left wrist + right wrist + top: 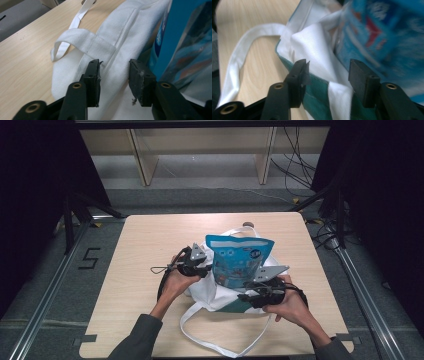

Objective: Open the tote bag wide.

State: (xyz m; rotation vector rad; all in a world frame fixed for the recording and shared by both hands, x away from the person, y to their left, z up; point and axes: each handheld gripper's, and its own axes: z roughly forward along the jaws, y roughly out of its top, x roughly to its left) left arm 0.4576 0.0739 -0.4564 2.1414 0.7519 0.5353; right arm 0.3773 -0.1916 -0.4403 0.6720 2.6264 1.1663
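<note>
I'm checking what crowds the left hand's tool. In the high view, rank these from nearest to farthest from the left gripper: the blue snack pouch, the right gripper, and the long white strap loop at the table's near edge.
1. Blue snack pouch: just right of the left gripper.
2. Right gripper: beyond the pouch's lower edge, toward the person.
3. White strap loop: at the near table edge, farthest.

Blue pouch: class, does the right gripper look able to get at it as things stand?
Probably yes: the right gripper stands open beside the blue pouch, though the white bag rim lies between its jaws.

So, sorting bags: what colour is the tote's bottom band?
Teal green band, clearest in the right gripper view.
</note>
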